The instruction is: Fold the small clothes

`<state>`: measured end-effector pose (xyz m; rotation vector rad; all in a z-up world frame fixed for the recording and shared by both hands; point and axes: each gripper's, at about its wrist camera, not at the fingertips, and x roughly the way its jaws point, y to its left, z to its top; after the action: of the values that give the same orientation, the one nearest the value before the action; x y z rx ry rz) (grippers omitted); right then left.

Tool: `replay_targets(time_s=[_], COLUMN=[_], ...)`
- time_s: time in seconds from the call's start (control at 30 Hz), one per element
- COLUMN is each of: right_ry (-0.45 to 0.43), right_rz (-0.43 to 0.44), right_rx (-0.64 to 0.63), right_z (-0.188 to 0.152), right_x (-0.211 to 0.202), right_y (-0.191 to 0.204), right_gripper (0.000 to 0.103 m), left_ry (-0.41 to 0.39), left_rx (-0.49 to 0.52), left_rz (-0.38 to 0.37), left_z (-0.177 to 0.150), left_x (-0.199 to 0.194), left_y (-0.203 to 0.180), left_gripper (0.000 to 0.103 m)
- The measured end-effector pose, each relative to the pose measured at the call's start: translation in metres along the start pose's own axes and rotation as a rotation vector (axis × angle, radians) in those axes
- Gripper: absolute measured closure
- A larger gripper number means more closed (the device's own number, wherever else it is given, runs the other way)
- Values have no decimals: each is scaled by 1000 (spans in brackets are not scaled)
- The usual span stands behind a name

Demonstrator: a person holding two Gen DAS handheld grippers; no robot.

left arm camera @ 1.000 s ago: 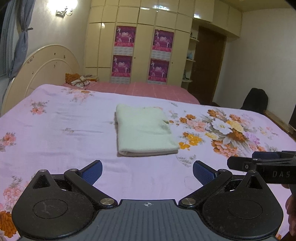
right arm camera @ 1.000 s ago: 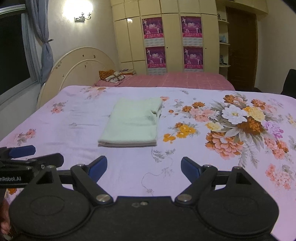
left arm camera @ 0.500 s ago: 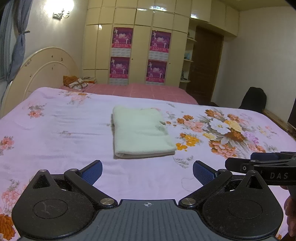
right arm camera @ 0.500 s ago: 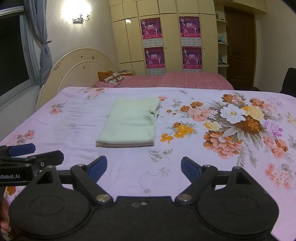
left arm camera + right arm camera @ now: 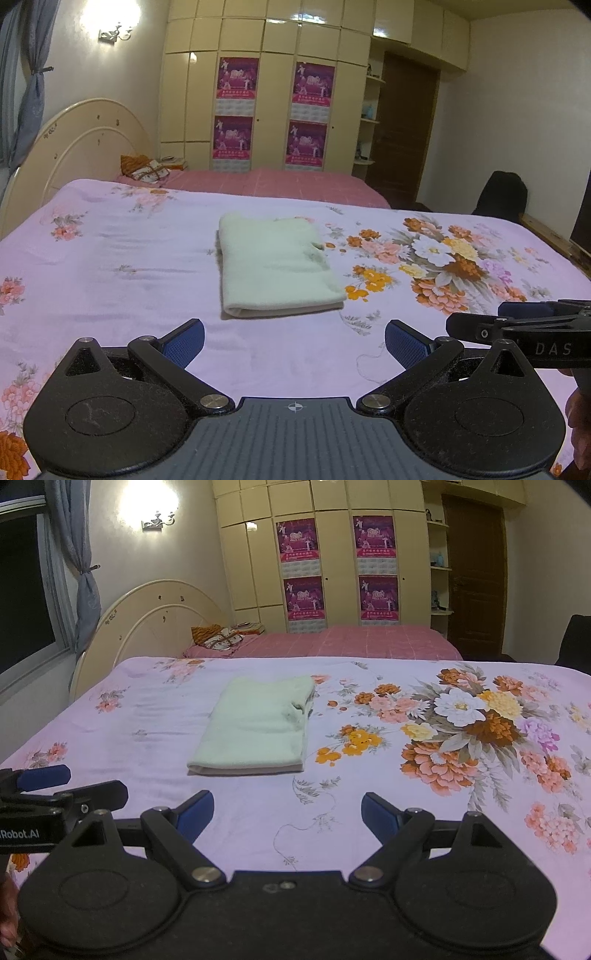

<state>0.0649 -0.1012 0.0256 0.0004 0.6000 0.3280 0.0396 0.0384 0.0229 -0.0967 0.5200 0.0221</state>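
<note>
A pale green garment lies folded into a neat rectangle on the bed, on a lilac sheet printed with flowers. Its thick folded edge faces the camera, and a small wrinkled notch shows on its right side.

The left tool hangs low over the near part of the sheet with its blue pads spread wide and nothing between them. The garment lies ahead of it, just past the fingertips and a little toward the left pad, apart from both pads.

The right tool also stands wide and empty. From its own view the garment lies ahead and to the left, beyond the left pad, again without contact. The large flower bouquet print sits to the right of the garment, in front of the right pad.

Each tool shows at the edge of the other's view: the right one at the right side of the left wrist view, the left one at the left edge of the right wrist view, so the two sit side by side near the front of the bed.

Behind the bed stand a cream headboard and a wardrobe with purple posters.
</note>
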Motion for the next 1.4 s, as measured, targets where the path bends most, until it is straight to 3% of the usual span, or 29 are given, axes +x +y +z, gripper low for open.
replay_targets(time_s=[1.4], right_ry=[0], right_rz=[1], right_rx=[-23], right_z=[2], right_x=[3], right_y=[-2], right_gripper=[17], left_ry=[6], left_rx=[-3], left_rz=[-1], left_z=[0], left_x=[6], left_y=[3], left_gripper=[0])
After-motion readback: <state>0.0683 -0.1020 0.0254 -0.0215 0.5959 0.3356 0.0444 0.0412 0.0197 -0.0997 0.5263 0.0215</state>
